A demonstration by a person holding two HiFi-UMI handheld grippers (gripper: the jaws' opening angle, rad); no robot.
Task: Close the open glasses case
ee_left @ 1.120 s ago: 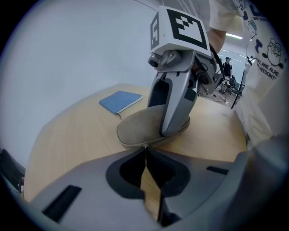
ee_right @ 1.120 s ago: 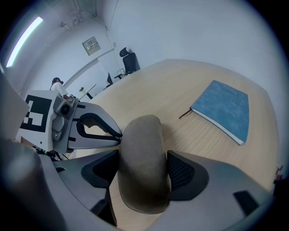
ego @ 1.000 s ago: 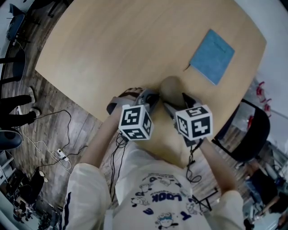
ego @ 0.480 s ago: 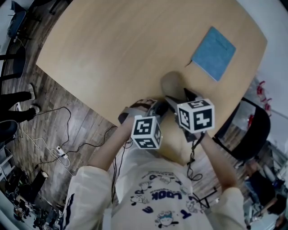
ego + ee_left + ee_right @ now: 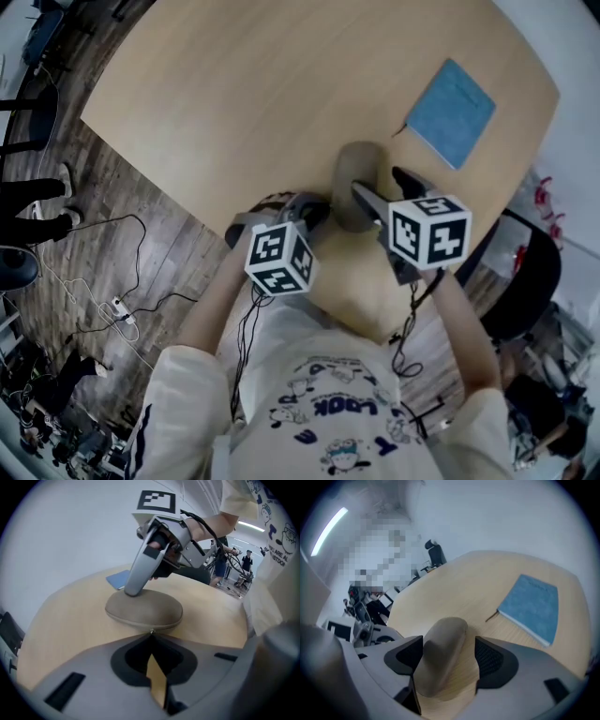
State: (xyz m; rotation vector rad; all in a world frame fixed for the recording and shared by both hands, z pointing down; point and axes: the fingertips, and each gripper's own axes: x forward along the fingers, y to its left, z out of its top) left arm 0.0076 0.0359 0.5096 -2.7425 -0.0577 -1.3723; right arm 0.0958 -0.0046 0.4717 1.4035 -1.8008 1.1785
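Observation:
A taupe oval glasses case [image 5: 356, 178] lies near the table's front edge with its lid down and its seam looking closed [image 5: 143, 609]. My left gripper [image 5: 323, 214] is shut. Its tips [image 5: 151, 634] pinch together right at the small metal zipper pull on the case's near edge. My right gripper [image 5: 375, 180] stands open astride the case [image 5: 440, 658]. One pad [image 5: 490, 660] is clear of the case's side. In the left gripper view one right finger [image 5: 136, 576] rests on the case's top.
A blue notebook [image 5: 452, 112] lies on the wooden table [image 5: 234, 84] beyond the case, also in the right gripper view [image 5: 532, 606]. The table's edge runs just under my grippers. A dark chair [image 5: 525, 281] stands at the right, and cables [image 5: 122, 309] lie on the floor at the left.
The left gripper swung toward the lower right, then back left along the case's near edge. The right gripper shifted up and to the right. The case stayed in place.

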